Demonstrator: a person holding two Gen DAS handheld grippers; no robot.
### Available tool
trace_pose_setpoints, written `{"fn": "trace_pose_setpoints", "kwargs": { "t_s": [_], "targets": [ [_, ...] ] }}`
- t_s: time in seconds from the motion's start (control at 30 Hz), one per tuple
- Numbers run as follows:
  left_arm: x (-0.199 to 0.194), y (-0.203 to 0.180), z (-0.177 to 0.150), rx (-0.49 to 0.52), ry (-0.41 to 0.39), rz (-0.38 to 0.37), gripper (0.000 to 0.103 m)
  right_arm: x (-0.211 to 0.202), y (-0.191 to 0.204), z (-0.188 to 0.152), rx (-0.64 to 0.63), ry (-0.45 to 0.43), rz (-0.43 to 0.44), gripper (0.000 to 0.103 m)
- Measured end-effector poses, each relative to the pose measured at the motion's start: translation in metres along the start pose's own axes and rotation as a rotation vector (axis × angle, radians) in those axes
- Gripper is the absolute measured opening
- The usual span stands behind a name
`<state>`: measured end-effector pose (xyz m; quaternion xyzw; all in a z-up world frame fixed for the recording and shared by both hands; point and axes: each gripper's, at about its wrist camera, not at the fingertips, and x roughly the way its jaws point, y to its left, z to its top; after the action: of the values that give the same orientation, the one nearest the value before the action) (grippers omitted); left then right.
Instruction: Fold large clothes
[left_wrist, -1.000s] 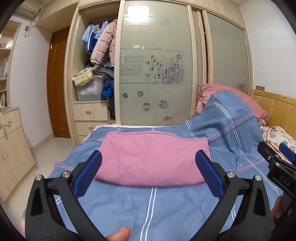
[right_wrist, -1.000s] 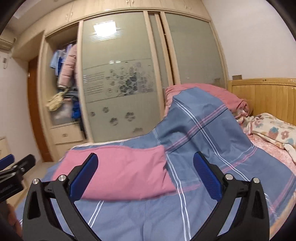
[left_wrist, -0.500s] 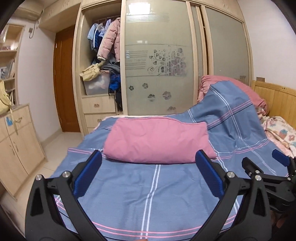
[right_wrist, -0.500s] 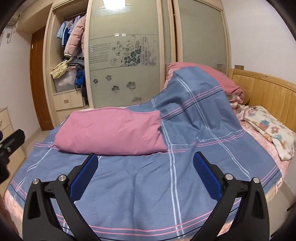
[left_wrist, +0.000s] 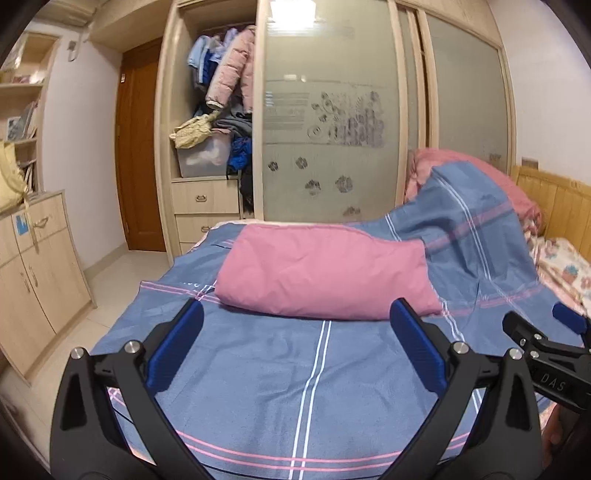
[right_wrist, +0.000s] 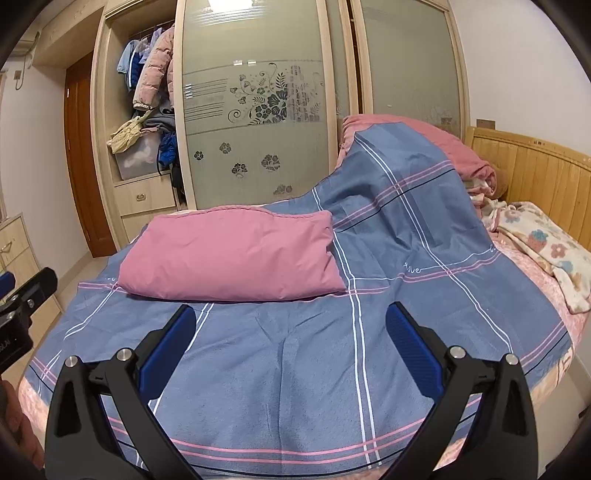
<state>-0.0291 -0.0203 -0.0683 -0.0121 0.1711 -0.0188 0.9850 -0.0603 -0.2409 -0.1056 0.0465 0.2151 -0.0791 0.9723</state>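
Note:
A folded pink cloth (left_wrist: 325, 275) lies on a blue plaid sheet (left_wrist: 295, 387) that covers the bed; both also show in the right wrist view, the pink cloth (right_wrist: 232, 253) and the sheet (right_wrist: 295, 369). My left gripper (left_wrist: 295, 347) is open and empty, held above the sheet short of the pink cloth. My right gripper (right_wrist: 291, 347) is open and empty, also above the sheet near the bed's front edge. The right gripper shows at the right of the left wrist view (left_wrist: 546, 350).
A wardrobe (left_wrist: 332, 110) with frosted sliding doors stands behind the bed, its left bay open with hanging clothes (left_wrist: 229, 81). A wooden headboard (right_wrist: 535, 173) and floral bedding (right_wrist: 546, 254) are on the right. A low cabinet (left_wrist: 33, 273) stands left.
Both grippers have pulled back and up from the pink cloth, open throughout. More of the blue sheet now shows in front of them.

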Motion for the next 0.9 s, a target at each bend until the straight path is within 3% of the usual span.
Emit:
{"fn": "trace_pose_setpoints", "kwargs": {
  "t_s": [0.33, 0.9],
  "targets": [
    [-0.003, 0.008, -0.004, -0.001, -0.024, 0.048, 0.101, -0.003, -0.001, -0.002, 0.011, 0.003, -0.003, 0.102],
    [0.000, 0.017, -0.011, -0.001, 0.002, 0.040, 0.101, -0.004, -0.001, -0.004, 0.007, 0.021, 0.001, 0.102]
  ]
}}
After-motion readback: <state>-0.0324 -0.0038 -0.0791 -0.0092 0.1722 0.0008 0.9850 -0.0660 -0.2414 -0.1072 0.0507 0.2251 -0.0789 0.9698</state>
